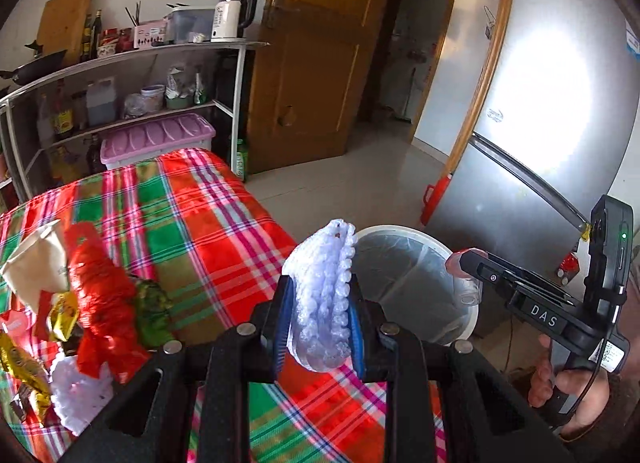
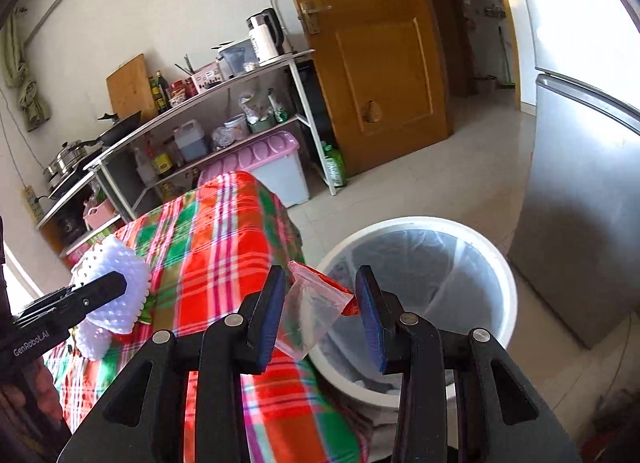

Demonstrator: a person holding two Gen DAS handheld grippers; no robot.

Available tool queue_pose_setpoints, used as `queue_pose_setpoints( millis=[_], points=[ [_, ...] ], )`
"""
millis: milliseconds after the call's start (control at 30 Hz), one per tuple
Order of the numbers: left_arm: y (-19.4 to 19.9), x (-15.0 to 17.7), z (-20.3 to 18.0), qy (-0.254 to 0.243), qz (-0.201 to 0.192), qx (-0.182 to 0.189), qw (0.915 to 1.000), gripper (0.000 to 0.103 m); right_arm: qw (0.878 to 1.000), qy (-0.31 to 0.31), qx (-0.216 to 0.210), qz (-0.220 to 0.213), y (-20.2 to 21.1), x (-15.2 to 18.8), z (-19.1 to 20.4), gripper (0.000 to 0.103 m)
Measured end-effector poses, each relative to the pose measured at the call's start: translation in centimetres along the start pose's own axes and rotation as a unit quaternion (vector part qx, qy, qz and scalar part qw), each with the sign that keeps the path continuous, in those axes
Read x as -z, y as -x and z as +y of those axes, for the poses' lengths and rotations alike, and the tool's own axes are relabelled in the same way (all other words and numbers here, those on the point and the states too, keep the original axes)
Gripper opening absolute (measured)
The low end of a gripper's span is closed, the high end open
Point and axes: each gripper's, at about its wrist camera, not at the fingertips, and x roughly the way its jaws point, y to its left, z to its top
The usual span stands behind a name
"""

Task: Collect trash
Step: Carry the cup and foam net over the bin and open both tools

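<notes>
The tablecloth (image 1: 192, 223) is plaid in red, green, pink and white. The foam net (image 1: 324, 295) is white and bumpy, the bin (image 2: 496, 263) white, the door (image 2: 372, 43) brown wood, the storage box lid (image 1: 156, 139) lilac, the crumpled bag (image 1: 100, 303) red.

Wrapper heap (image 1: 28, 363), left wrist view: cut off by the left edge; printing too blurred to read.
White foam net (image 1: 76, 395), near edge of the table (image 1: 192, 215): lower part hidden behind the gripper body.
Foam net (image 1: 324, 303) between the blue pads: lower end hidden by the jaws.
Trash bin (image 2: 416, 223), right wrist view: near rim and bottom hidden behind the gripper.
Clear bag (image 2: 312, 311): contact with the right-hand pad cannot be told.
Shelf bottles (image 2: 160, 91): labels too small to read.
</notes>
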Motion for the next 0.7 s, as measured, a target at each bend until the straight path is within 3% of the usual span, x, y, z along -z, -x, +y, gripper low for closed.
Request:
queue_pose_setpoints(
  millis=[367,700],
  points=[
    [-7.8,-0.2,-5.9,-0.043,0.065,0.045,0.9959,0.027,0.997,-0.02,0.058,0.046,-2.4,1.0,-7.0,0.038],
    [-12.1,0.8,-8.3,-0.053,0.117,0.035,0.9911,0.028,0.992,-0.028,0.086,0.087,-5.6,1.9,-9.7,0.038]
  ],
)
